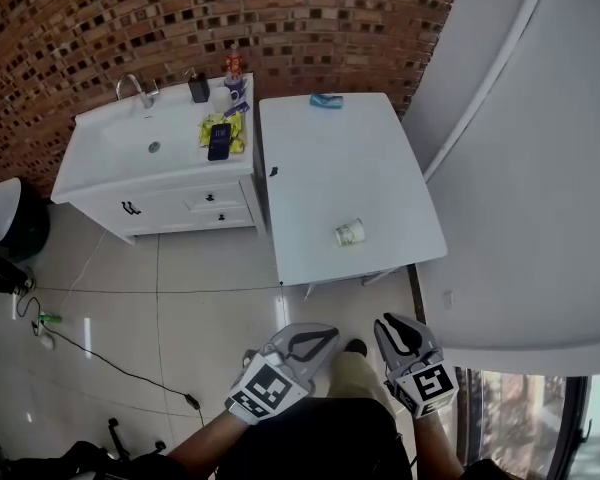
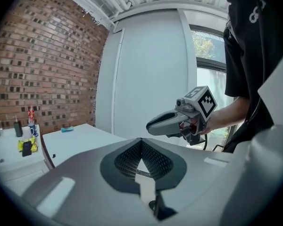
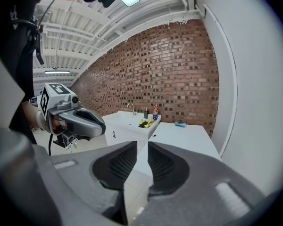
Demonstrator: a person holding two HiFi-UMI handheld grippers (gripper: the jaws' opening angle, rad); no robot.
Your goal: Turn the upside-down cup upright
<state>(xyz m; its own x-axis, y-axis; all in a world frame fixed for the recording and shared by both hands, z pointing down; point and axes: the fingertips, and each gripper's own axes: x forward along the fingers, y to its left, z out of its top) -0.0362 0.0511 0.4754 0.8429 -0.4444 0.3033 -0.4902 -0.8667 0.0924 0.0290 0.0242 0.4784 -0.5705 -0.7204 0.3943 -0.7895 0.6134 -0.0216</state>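
A pale paper cup [image 1: 349, 232] with green print sits on the white table [image 1: 320, 178], near its front right corner; which end is up is too small to tell. Both grippers hang low over the floor, well short of the table. My left gripper [image 1: 323, 332] [image 2: 141, 142] has its jaws meeting at the tips, with nothing held. Beside it, my right gripper [image 1: 386, 324] [image 3: 142, 149] shows a narrow gap between its jaws, with nothing in it. Neither gripper view shows the cup. Each gripper appears in the other's view: right gripper [image 2: 153, 126], left gripper [image 3: 99, 125].
A white sink vanity [image 1: 150, 153] with a tap, bottles, yellow packets and a dark phone stands left of the table. A blue object [image 1: 326, 100] lies at the table's far edge. A brick wall is behind and a white wall [image 1: 520, 168] is on the right. A black cable [image 1: 120, 368] lies across the tiled floor.
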